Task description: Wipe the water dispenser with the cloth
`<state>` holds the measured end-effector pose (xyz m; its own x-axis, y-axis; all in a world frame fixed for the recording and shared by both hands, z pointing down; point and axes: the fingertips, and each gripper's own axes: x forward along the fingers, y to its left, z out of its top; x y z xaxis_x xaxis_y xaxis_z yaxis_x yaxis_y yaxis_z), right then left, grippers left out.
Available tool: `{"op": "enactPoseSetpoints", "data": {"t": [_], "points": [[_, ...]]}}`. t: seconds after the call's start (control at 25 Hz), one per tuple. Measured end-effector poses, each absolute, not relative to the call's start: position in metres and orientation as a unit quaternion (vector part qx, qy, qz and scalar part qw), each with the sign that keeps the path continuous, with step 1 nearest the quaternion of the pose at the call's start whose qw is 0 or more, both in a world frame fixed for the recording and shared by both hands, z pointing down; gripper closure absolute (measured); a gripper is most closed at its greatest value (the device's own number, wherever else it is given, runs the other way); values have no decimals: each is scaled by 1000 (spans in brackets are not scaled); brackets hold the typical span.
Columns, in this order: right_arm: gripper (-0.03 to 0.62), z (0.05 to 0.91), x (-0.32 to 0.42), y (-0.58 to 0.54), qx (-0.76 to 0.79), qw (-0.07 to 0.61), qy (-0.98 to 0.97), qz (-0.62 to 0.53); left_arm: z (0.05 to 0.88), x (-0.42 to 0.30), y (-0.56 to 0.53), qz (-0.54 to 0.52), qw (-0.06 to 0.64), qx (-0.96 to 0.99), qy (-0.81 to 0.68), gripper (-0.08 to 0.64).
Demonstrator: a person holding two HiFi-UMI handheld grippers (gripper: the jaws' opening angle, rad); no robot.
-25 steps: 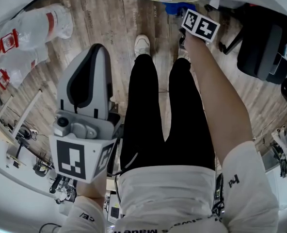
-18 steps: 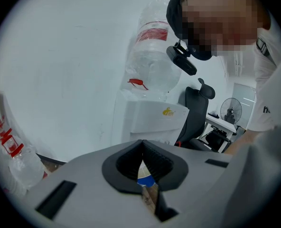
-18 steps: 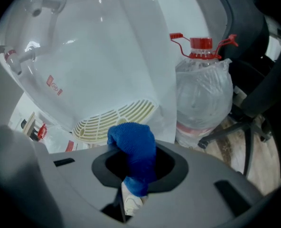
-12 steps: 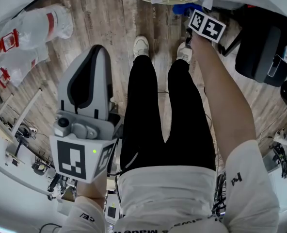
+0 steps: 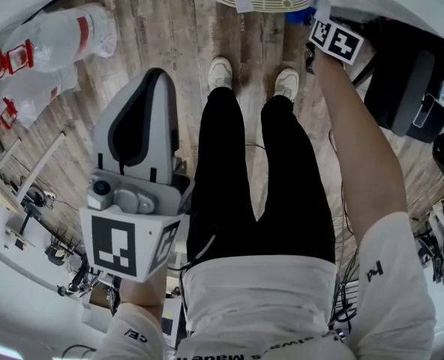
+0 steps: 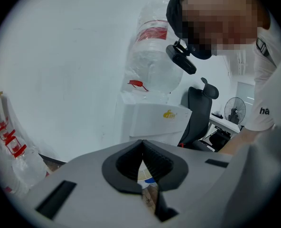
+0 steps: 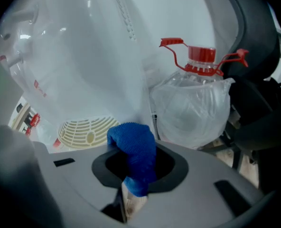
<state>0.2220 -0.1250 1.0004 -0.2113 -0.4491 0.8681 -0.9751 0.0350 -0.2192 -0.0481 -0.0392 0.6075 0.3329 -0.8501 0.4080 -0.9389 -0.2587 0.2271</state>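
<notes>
White water dispenser (image 6: 152, 120): wiping appears not yet begun. Right gripper (image 7: 132, 182) jaws pinch the blue knitted cloth (image 7: 133, 148) near its front; left gripper (image 6: 143, 172) jaws are pressed together, empty.

1. My grey two-jaw left claw (image 6: 142, 145) has its jaws closed. The black ribbed pads (image 6: 122, 167) meet at the tips with nothing between them.
2. In the head view that claw sits low at my left side, close to my body, jaws pointing forward and away from me. Its black-and-white marker cube (image 5: 124, 246) faces up, just above my white left sleeve (image 5: 136, 332).
3. My right arm (image 5: 357, 148) is stretched straight ahead, the forearm bare below a white short sleeve (image 5: 394, 276).
4. My grey right claw (image 7: 131, 144) is at the far end of that reach, well apart from the left claw, and its own marker cube (image 5: 336, 40) is tilted.
5. Its jaws are clamped on a blue knitted cloth (image 7: 133, 156), which bulges above the pads and hangs below them.
</notes>
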Motion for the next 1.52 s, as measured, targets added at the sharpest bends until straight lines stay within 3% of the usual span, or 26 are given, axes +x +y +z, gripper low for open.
{"op": "enactPoseSetpoints", "data": {"t": [0.52,1.12,1.52], "points": [[509,941,234,-129,521,332,-696,365,560,-44,-31,86,188,788,-580,540],[509,670,228,-87,467,280,-821,170,424,-21,-23,41,136,806,-574,540],[509,469,199,-56,441,206,-869,89,344,-7,-13,4,120,816,-565,540]]}}
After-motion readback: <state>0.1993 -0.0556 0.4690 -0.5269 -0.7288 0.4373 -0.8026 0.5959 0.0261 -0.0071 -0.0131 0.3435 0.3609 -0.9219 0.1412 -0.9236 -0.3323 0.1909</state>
